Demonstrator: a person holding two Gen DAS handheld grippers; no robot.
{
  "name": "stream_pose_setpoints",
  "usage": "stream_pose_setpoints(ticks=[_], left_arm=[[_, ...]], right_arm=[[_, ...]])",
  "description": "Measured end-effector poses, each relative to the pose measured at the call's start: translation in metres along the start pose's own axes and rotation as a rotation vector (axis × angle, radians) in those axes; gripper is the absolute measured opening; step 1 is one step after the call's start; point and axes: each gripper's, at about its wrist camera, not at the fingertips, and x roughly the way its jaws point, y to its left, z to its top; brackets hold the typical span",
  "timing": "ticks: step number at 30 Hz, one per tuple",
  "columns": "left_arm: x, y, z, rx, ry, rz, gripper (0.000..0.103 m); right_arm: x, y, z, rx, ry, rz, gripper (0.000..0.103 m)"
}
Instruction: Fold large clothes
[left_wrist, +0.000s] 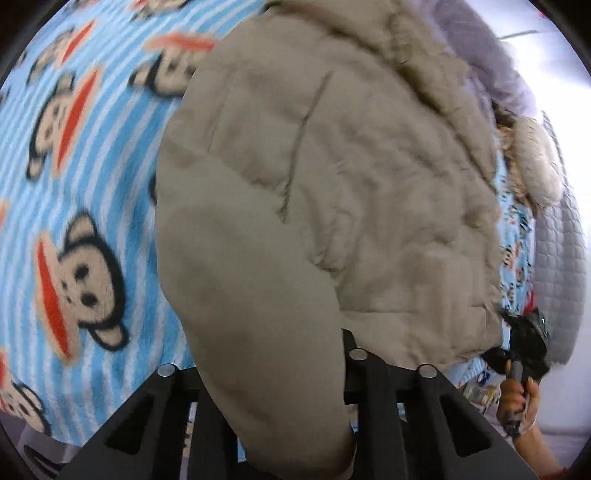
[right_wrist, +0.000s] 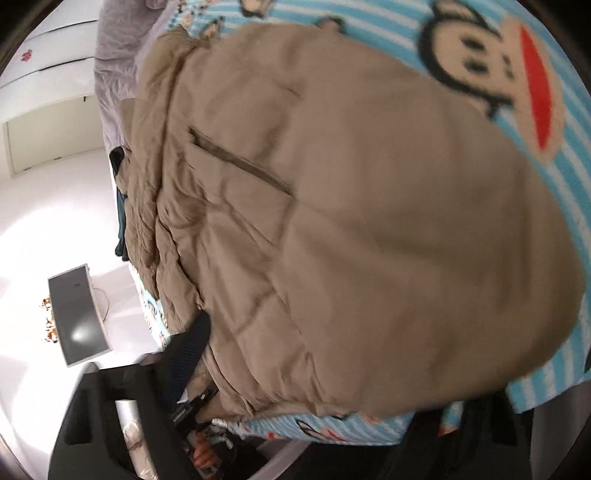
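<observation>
Striped blue blanket with cartoon monkey faces covers the bed, and the coat, a puffy tan one with a fur-trimmed hood at its far right, lies spread across the middle of it. A grey quilt runs along the bed's right edge, with pale wall beyond.

In the left wrist view, a rounded flap of the coat, likely a sleeve or a bottom corner, comes down between the fingers of the left tool and hides the gap there. The jaws stand narrow with the cloth between them, so the tool appears to be holding that flap, probably so it can be carried over the body of the coat for a fold. The right tool shows small at the coat's near right edge, gripped by a hand; that hold at the other end would let both sides be lifted together.

From the right wrist view, the coat fills most of the frame, its slanted pocket facing up. Only one dark finger is clear, lying against the coat's edge at the lower left; the other is lost at the dark lower right. Whether the pads pinch the hem cannot be told here. Both views are blurred, and the coat's far sleeve and its underside are hidden. A grey screen stands against the white wall at left.
</observation>
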Motion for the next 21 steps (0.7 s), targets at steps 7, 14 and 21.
stream_pose_setpoints(ticks=[7, 14, 21], left_arm=[[-0.062, -0.031, 0.038, 0.084, -0.099, -0.118, 0.02], [-0.113, -0.058, 0.123, 0.078, -0.251, -0.185, 0.02], [-0.106, -0.111, 0.223, 0.112, -0.371, -0.043, 0.02]], right_arm=[[-0.027, 0.064, 0.008, -0.144, -0.091, -0.033, 0.011], [-0.061, 0.142, 0.047, -0.331, -0.196, 0.01, 0.01], [-0.042, 0.25, 0.137, -0.539, -0.204, -0.061, 0.01]])
